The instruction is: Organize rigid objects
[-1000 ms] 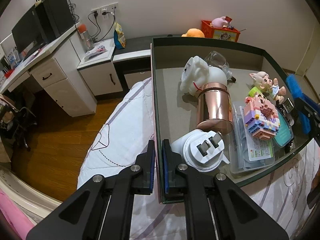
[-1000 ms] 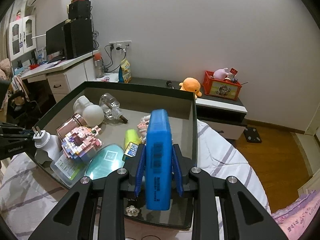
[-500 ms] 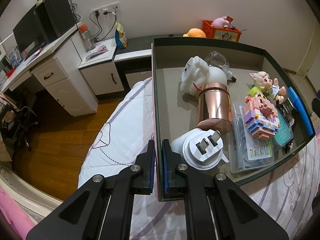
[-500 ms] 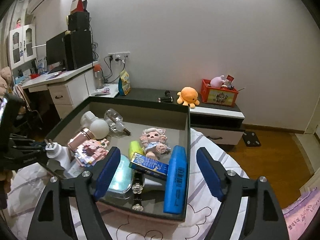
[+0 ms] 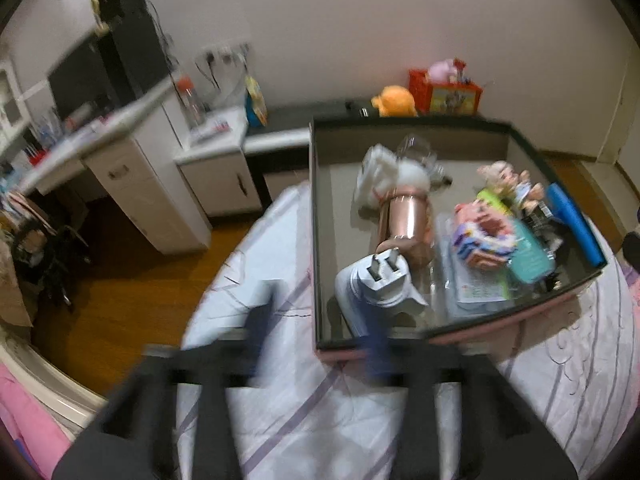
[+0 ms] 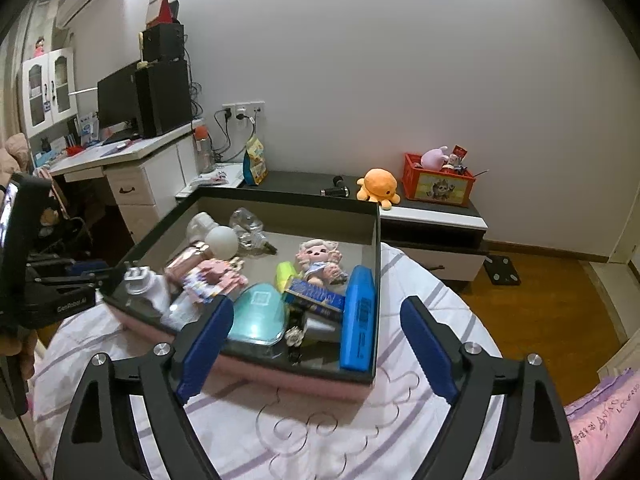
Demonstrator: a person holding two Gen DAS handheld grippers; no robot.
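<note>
Your box (image 6: pixel 372 264) sits on the bed (image 6: pixel 328 432), holding the blue case (image 6: pixel 359 316) against its right wall, doll (image 6: pixel 318 260), plug (image 6: pixel 138 280) and copper tin (image 5: pixel 404 220). Both hand-held grippers, left (image 5: pixel 320 332) and right (image 6: pixel 316 344), are opening, empty.

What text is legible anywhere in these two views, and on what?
"GenRobot.AI": side of the left hand-held gripper, in the right wrist view.
Blue case in the tray: barcode and print, too small to read.
Dark blue box: gold lettering, illegible.
Pink bedding: embroidered letters, not readable.
Left wrist view: too blurred, nothing readable.
</note>
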